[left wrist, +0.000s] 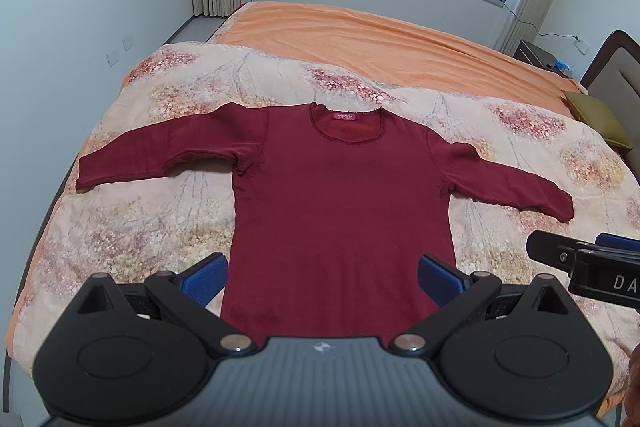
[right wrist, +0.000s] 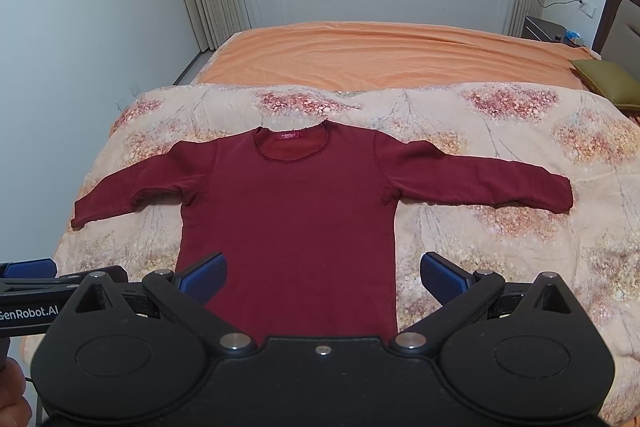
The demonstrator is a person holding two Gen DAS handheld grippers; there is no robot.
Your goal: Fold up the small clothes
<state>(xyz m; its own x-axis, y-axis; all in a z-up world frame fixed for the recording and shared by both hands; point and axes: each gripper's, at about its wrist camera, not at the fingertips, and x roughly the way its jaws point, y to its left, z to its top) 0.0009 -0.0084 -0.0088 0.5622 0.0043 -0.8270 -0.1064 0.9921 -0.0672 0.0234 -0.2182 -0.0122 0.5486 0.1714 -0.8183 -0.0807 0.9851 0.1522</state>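
A dark red long-sleeved shirt (left wrist: 340, 195) lies flat and face up on a floral quilt (left wrist: 160, 227), sleeves spread to both sides, neck away from me. It also shows in the right wrist view (right wrist: 288, 211). My left gripper (left wrist: 322, 277) is open and empty, held above the shirt's hem. My right gripper (right wrist: 324, 277) is open and empty, held above the hem's right part. The right gripper also shows at the right edge of the left wrist view (left wrist: 588, 255). The left gripper shows at the left edge of the right wrist view (right wrist: 36, 279).
The quilt (right wrist: 500, 235) covers the near half of a bed with an orange sheet (left wrist: 360, 43). An olive pillow (right wrist: 608, 83) lies at the right by the headboard. A wall runs along the left; a window and curtains stand behind the bed.
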